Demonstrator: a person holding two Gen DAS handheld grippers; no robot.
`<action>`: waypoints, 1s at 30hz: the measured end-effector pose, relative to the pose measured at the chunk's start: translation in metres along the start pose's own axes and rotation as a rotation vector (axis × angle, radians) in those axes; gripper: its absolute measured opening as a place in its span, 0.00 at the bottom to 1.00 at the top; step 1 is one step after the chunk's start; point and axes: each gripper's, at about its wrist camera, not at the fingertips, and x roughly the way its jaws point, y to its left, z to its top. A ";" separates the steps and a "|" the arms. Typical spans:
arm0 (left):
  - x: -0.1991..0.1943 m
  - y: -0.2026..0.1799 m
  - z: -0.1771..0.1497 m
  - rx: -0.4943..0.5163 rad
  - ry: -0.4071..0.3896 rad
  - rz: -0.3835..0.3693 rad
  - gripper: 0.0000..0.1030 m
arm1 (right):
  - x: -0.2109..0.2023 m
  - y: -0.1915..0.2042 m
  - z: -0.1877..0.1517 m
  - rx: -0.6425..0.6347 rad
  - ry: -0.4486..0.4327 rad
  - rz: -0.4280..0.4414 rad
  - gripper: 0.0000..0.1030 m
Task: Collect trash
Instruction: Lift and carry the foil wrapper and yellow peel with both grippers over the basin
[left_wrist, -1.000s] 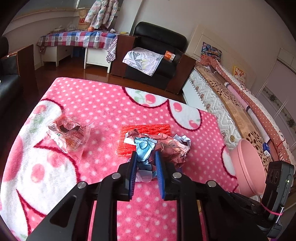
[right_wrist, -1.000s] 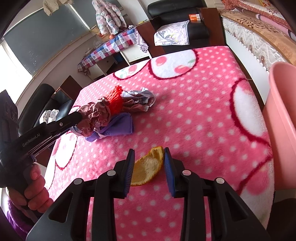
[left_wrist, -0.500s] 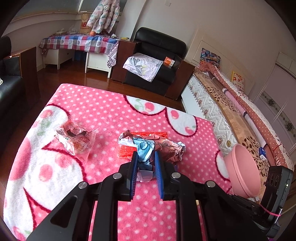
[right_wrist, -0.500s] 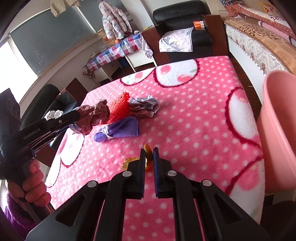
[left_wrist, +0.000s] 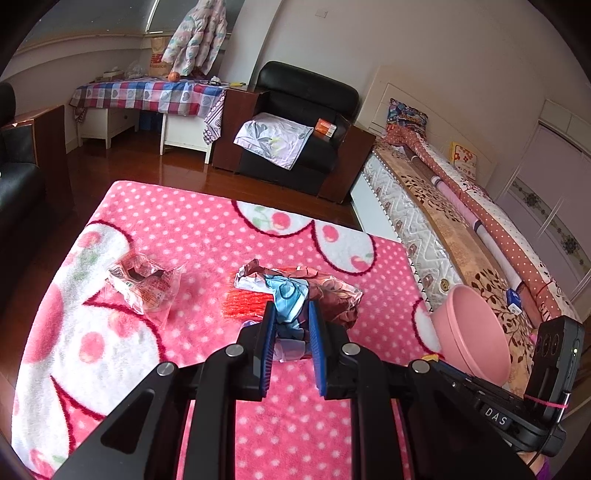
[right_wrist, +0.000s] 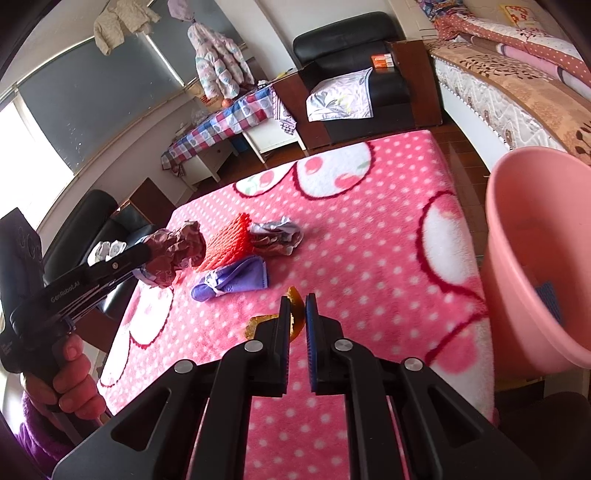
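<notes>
My left gripper (left_wrist: 291, 321) is shut on a crumpled brown and blue wrapper (left_wrist: 325, 295) and holds it above the pink dotted blanket (left_wrist: 192, 236). The right wrist view shows that same wrapper (right_wrist: 173, 247) hanging off the blanket's left edge. My right gripper (right_wrist: 295, 308) is shut on an orange peel (right_wrist: 294, 295), raised a little off the blanket. A pink bin (right_wrist: 524, 258) stands just to its right, past the blanket's edge. On the blanket lie a red foam net (right_wrist: 227, 243), a silver wrapper (right_wrist: 275, 236), a purple wrapper (right_wrist: 236, 280) and a clear plastic packet (left_wrist: 144, 284).
A person's hand (right_wrist: 70, 384) grips the left handle. A black armchair (left_wrist: 295, 122) and a checked table (left_wrist: 147, 96) stand beyond the blanket. A bed (left_wrist: 443, 221) runs along the right side behind the pink bin (left_wrist: 469, 332).
The right jaws closed on the orange peel and lifted it off the blanket. The left gripper rose with its wrapper still held.
</notes>
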 end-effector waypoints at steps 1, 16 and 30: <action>0.000 -0.002 0.000 0.004 0.001 -0.004 0.16 | -0.002 -0.001 0.000 0.003 -0.004 -0.002 0.08; -0.002 -0.037 0.004 0.065 -0.001 -0.070 0.16 | -0.032 -0.026 0.007 0.058 -0.081 -0.047 0.08; 0.013 -0.098 0.004 0.176 0.031 -0.163 0.16 | -0.069 -0.078 0.009 0.159 -0.169 -0.156 0.08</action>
